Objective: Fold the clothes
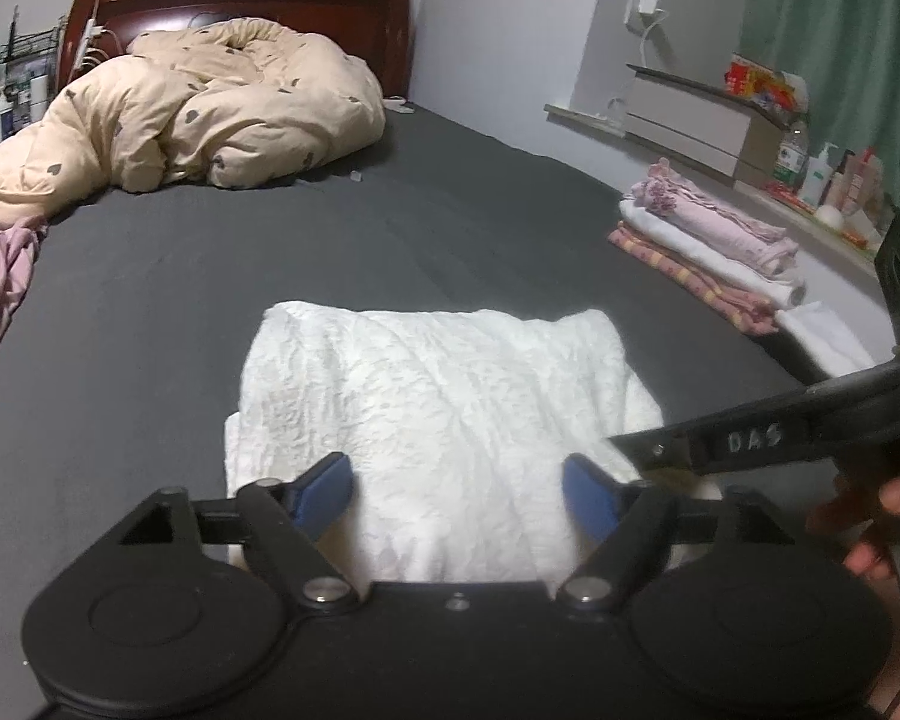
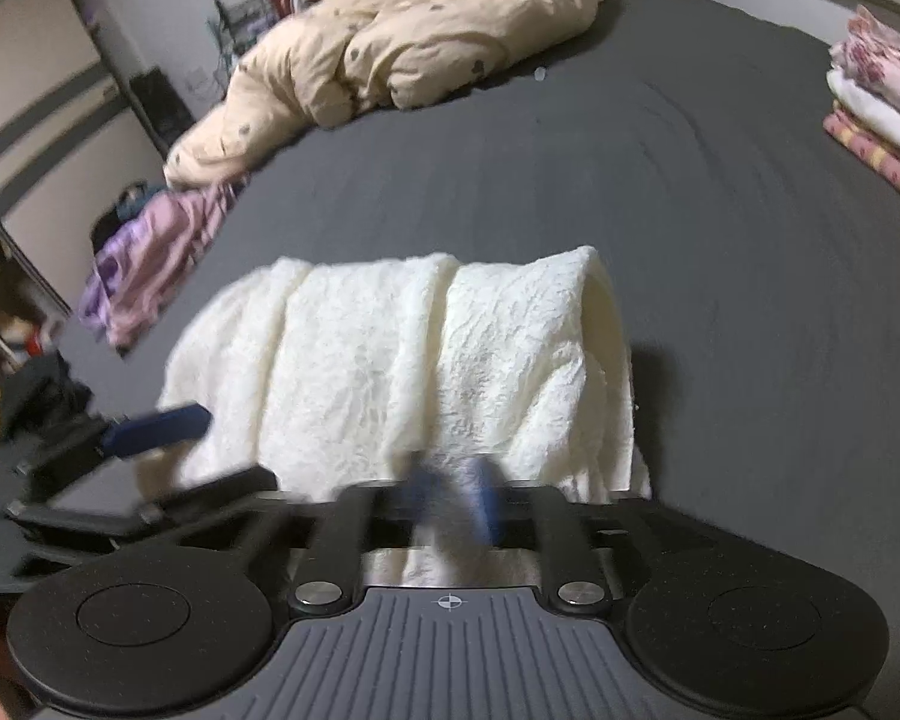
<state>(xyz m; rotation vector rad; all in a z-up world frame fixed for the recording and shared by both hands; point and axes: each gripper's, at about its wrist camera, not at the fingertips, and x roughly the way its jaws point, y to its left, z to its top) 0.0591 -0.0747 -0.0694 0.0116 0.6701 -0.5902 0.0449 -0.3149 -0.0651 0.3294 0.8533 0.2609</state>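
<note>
White garment (image 1: 432,414) between open left jaws, pinched by right jaws

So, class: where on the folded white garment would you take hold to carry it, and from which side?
Grip the near edge of the white garment, coming in low from the holder's side. The layers end there and lie flat on the bed; the far edge is a rounded fold, harder to pinch. The right tool looks shut on that near edge; the left tool is open.

dim indoor light | soft shadows | fisheye-bent edges | right wrist view motion-blurred
</note>
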